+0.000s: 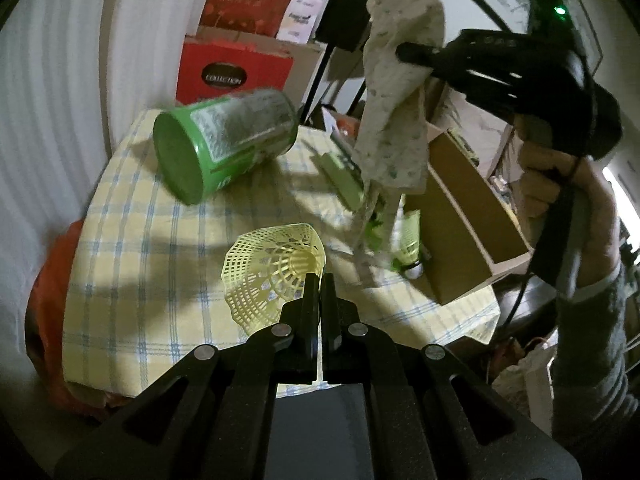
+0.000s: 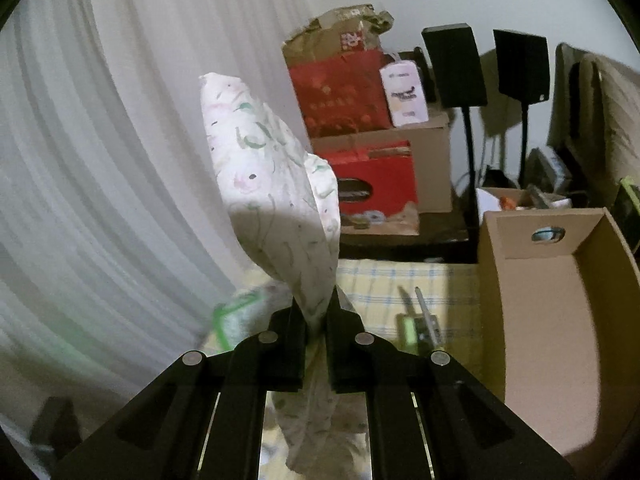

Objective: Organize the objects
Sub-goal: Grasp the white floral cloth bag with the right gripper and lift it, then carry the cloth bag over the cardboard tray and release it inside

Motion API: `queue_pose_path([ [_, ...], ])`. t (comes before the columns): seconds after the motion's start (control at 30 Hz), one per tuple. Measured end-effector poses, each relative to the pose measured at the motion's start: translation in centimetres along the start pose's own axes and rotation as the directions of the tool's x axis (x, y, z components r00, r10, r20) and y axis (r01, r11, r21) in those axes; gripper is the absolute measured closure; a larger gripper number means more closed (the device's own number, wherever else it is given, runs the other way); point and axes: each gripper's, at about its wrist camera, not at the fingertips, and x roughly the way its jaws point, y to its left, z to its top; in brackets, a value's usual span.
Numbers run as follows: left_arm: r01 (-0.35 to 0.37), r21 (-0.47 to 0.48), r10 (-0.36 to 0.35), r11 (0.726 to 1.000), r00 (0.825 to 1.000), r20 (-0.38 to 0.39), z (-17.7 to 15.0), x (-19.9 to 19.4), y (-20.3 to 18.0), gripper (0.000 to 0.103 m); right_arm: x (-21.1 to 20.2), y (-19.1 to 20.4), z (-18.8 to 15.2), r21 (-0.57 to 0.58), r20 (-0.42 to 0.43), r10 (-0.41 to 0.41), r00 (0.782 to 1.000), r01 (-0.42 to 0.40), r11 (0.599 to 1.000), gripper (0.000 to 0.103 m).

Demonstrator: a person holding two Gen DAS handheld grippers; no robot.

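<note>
Right gripper (image 2: 317,312) is clamped tight on the flowery cloth (image 2: 276,184), which sticks up past the jaws, well above the table (image 1: 132,264). Left gripper (image 1: 319,286) is pinched shut on the yellow shuttlecock's (image 1: 272,276) rim.

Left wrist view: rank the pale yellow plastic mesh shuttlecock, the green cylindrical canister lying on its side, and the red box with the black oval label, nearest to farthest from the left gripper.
1. Pale yellow plastic mesh shuttlecock, at the left gripper's shut fingertips.
2. Green cylindrical canister, on its side, upper left on the checked tablecloth.
3. Red box with the black oval label, behind the table.
</note>
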Motion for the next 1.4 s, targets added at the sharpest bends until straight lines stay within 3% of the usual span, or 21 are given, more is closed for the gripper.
queue_pose_path([
  [0.27,0.005,0.044,-0.007,0.999,0.999,0.04,1.2,-1.9,-2.0,0.102,-6.3,0.9,1.0,0.0,0.072,0.03,0.997,-0.03,1.0,0.096],
  [0.6,0.06,0.098,-0.066,0.993,0.996,0.061,3.0,-2.9,-5.6,0.102,-12.3,-1.0,1.5,0.027,0.089,-0.071,0.993,0.069,0.997,0.096],
  [1.07,0.189,0.214,-0.19,0.958,0.982,-0.018,6.0,0.1,-14.3,0.102,-22.0,-7.8,3.3,0.12,0.157,-0.241,0.958,0.224,0.967,0.096],
  [1.27,0.238,0.269,-0.224,0.933,0.971,-0.081,7.1,3.3,-18.8,0.102,-22.3,-11.6,3.0,0.161,0.134,-0.346,0.929,0.324,0.932,0.096],
  [1.4,0.236,0.321,-0.205,0.917,0.97,-0.128,7.3,6.1,-21.5,0.102,-21.5,-14.1,2.0,0.192,0.107,-0.377,0.92,0.353,0.916,0.096],
])
